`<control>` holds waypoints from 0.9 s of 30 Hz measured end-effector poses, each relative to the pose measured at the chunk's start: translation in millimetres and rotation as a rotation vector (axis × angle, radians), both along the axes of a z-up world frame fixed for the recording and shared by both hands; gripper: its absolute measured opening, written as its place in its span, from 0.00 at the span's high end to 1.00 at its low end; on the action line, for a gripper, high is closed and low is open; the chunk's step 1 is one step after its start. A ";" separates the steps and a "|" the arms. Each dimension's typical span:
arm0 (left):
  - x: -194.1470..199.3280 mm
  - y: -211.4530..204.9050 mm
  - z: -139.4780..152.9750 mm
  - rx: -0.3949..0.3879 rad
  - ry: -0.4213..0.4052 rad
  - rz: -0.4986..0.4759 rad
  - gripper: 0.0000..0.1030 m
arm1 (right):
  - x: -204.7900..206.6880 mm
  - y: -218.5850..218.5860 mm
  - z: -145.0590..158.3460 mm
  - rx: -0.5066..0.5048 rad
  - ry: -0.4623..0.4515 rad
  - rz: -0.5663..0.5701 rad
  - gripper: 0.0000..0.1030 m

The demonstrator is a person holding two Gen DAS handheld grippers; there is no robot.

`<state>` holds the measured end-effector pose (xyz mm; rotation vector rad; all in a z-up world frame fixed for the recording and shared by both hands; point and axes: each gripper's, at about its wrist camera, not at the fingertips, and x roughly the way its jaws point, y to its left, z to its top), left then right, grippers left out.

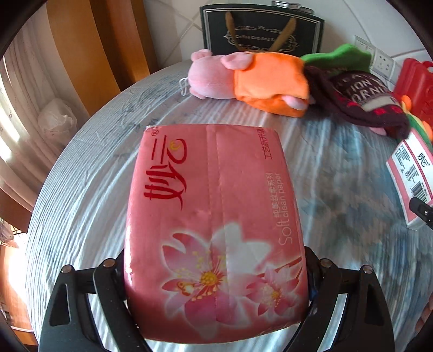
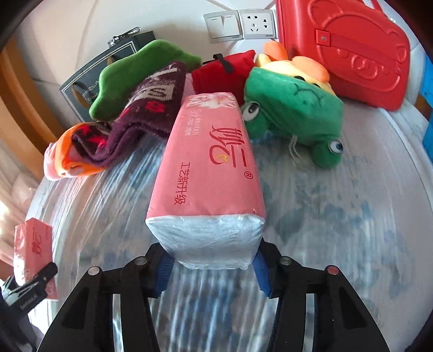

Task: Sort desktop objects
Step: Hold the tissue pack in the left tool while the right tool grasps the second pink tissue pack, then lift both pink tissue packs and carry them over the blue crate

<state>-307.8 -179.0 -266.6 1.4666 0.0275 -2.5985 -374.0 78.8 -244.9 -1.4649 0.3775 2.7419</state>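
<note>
In the left wrist view a pink tissue pack [image 1: 216, 222] with a flower print lies lengthwise between my fingers, above the blue-white tablecloth [image 1: 89, 189]. My left gripper [image 1: 216, 284] is shut on its two long sides near its close end. In the right wrist view a second pink tissue pack [image 2: 208, 168] points away from me, and my right gripper [image 2: 212, 268] is shut on its white end, the blue pads [image 2: 162, 273] against both sides. Each view shows the other pack at its edge: the right gripper's pack [image 1: 411, 178] and the left gripper's pack [image 2: 32, 251].
Along the wall lie a pink pig plush in orange cloth [image 1: 259, 78], a dark knitted piece [image 2: 146, 113], a green frog plush [image 2: 295, 108] and a red cloth [image 2: 224, 73]. A red plastic case [image 2: 343, 48] and a black gift bag [image 1: 259, 29] lean on the wall by the sockets [image 2: 240, 25].
</note>
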 end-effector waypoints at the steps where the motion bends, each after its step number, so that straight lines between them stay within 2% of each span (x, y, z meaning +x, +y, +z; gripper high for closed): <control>1: 6.9 4.7 2.2 0.011 0.002 -0.014 0.12 | 11.3 14.4 1.0 -0.010 -0.001 0.003 0.51; 3: 22.6 21.9 9.1 0.036 0.006 -0.052 0.12 | 27.4 22.2 4.9 -0.011 0.004 0.013 0.52; 6: 42.8 49.4 23.6 0.027 0.026 -0.103 0.12 | 48.0 31.2 8.1 0.003 0.025 0.016 0.52; 11: 75.2 91.8 57.5 0.016 0.091 -0.155 0.12 | 102.8 46.7 38.8 -0.021 0.074 0.031 0.53; 14: 99.8 117.8 80.4 -0.013 0.144 -0.149 0.12 | 128.9 59.4 57.3 -0.010 0.138 0.059 0.53; 21: 152.5 160.9 128.2 -0.014 0.237 -0.130 0.12 | 190.1 94.8 107.2 0.012 0.275 0.120 0.53; 27: 179.3 184.3 162.6 -0.014 0.311 -0.176 0.12 | 233.7 107.7 155.7 0.048 0.407 0.097 0.53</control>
